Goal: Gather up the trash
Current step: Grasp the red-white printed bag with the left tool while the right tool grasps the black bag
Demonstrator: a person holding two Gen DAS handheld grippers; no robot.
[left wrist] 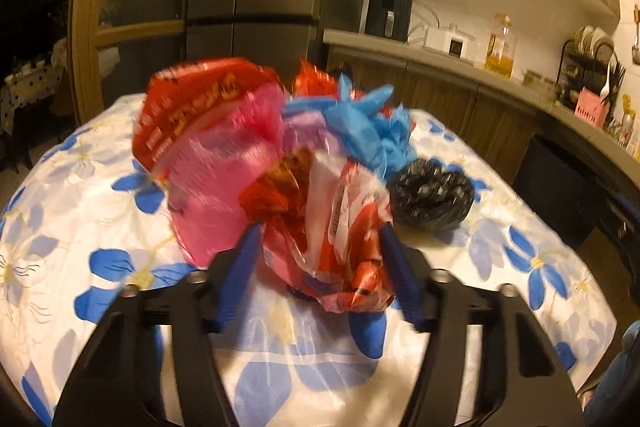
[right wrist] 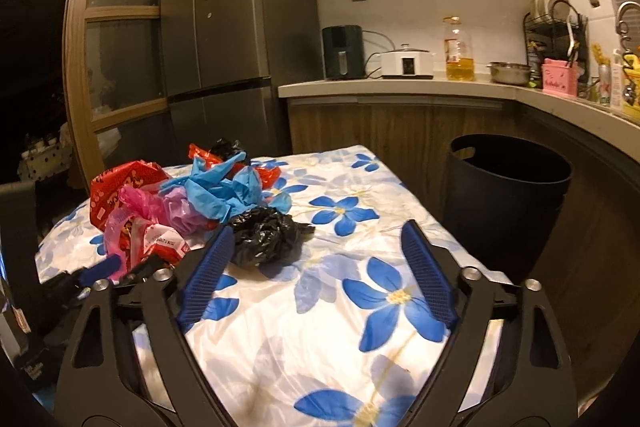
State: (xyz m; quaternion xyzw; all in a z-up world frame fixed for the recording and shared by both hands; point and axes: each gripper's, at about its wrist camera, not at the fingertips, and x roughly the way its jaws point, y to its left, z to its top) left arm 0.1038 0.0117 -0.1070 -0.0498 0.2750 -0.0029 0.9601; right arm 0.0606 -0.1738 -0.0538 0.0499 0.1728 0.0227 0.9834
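Observation:
A heap of crumpled plastic trash lies on the flowered tablecloth [left wrist: 100, 187]: a red packet [left wrist: 188, 103], a pink bag [left wrist: 224, 187], a blue bag [left wrist: 360, 123] and a black bag [left wrist: 432, 195]. My left gripper [left wrist: 320, 231] has a red and white wrapper [left wrist: 340, 227] bunched between its blue pads, touching both. The right gripper [right wrist: 318, 229] stands open low over the cloth. The black bag [right wrist: 264, 239] lies just beyond its left fingertip, and its fingers touch nothing. The left gripper [right wrist: 100, 267] shows at the heap's near side in the right wrist view.
A black bin [right wrist: 508, 195] stands on the floor right of the table [right wrist: 360, 163], its mouth open. Behind are a dark fridge [right wrist: 224, 27] and a counter [right wrist: 400, 87] with appliances, an oil bottle and a dish rack.

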